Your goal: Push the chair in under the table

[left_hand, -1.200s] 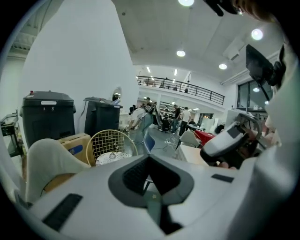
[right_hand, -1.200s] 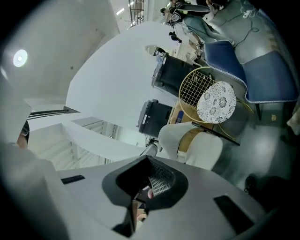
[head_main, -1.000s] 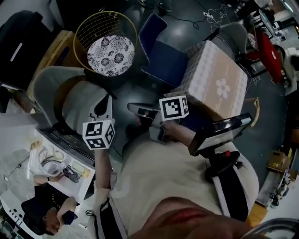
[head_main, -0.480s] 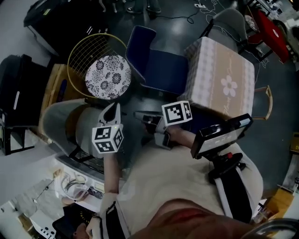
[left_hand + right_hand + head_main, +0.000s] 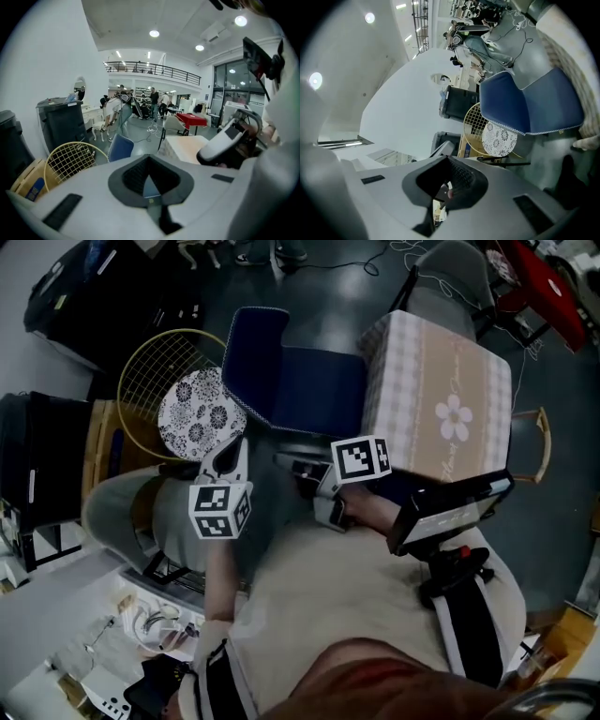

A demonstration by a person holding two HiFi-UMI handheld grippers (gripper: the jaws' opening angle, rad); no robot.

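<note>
Your left gripper (image 5: 229, 456) and right gripper (image 5: 287, 463) are both closed and empty. The blue chair (image 5: 317, 390) lies just ahead of both.

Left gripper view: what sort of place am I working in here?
Most likely a big open workshop or lab hall, not a home: round lights set high overhead, a balcony railing running across the back, and several people standing about beneath it.

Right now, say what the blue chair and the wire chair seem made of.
Blue chair: apparently fabric upholstery, matte, with pale trim along the edge. Wire chair: likely thin metal wire, yellow finish, an open see-through grid.
</note>
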